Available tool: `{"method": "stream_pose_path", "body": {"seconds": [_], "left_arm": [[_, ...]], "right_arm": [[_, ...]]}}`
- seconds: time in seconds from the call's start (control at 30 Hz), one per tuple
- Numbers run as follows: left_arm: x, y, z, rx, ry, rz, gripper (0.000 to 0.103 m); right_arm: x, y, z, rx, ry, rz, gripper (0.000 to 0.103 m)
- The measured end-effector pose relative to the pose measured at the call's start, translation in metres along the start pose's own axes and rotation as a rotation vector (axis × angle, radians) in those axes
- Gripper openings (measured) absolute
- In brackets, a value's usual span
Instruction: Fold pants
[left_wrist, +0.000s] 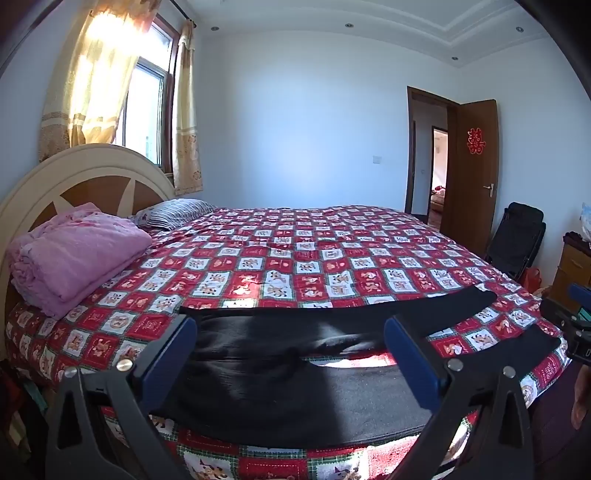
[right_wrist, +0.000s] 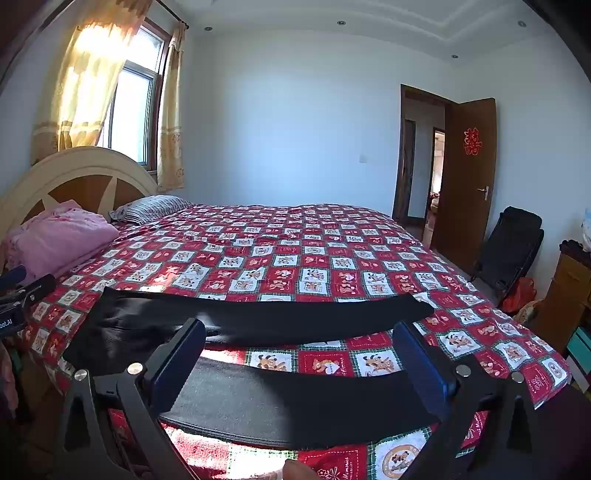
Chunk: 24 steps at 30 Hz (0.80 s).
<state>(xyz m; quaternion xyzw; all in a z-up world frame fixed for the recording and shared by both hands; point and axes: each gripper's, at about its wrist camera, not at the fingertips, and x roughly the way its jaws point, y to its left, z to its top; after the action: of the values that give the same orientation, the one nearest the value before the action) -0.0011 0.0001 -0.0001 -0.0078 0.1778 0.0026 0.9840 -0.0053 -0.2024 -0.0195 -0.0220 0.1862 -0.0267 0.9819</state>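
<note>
Black pants (left_wrist: 295, 369) lie flat along the bed's (left_wrist: 295, 258) near edge, legs parted. Both the left gripper (left_wrist: 291, 354) and right gripper (right_wrist: 299, 354) hover spread wide, grasping nothing. Only the right view shows both leg ends.

The black pants (left_wrist: 295, 369) lie flat and unfolded near the front edge of the bed (left_wrist: 332, 258), waist toward the left. The two legs spread apart to the right in a V, the checkered cover showing between them; the near leg (right_wrist: 303, 398) runs along the bed's edge.
</note>
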Motion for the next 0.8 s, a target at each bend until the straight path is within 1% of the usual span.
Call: {"method": "stream_pose_path", "body": {"seconds": [0.03,0.27,0.3,0.4,0.63,0.8], "left_arm": [[0.0009,0.0004,0.0003,-0.007,0.017,-0.006,0.103],[-0.0022,0.0021,-0.0006,-0.013,0.015,-0.006,0.103],[-0.0006,0.0036,-0.0049,-0.015,0.014,-0.004,0.103],[0.0035,0.0036,-0.0030,-0.007,0.017,-0.005,0.103],[0.0030,0.0024,-0.0063,0.002,0.010,-0.002,0.103],[0.0070,0.0056,-0.0056,-0.010,0.020,-0.008,0.103]], "right_arm": [[-0.0002,0.0002,0.0001,-0.001,-0.007,-0.001,0.102],[0.0025,0.0003,-0.0030,0.005,0.003,0.000,0.102],[0.0012,-0.0005,-0.0035,0.004,0.005,0.001,0.102],[0.0044,0.0003,-0.0027,-0.003,0.019,0.000,0.102],[0.0073,-0.0004,-0.0040,0.005,0.019,-0.005,0.102],[0.0073,0.0008,-0.0054,0.000,0.021,-0.006,0.102]]}}
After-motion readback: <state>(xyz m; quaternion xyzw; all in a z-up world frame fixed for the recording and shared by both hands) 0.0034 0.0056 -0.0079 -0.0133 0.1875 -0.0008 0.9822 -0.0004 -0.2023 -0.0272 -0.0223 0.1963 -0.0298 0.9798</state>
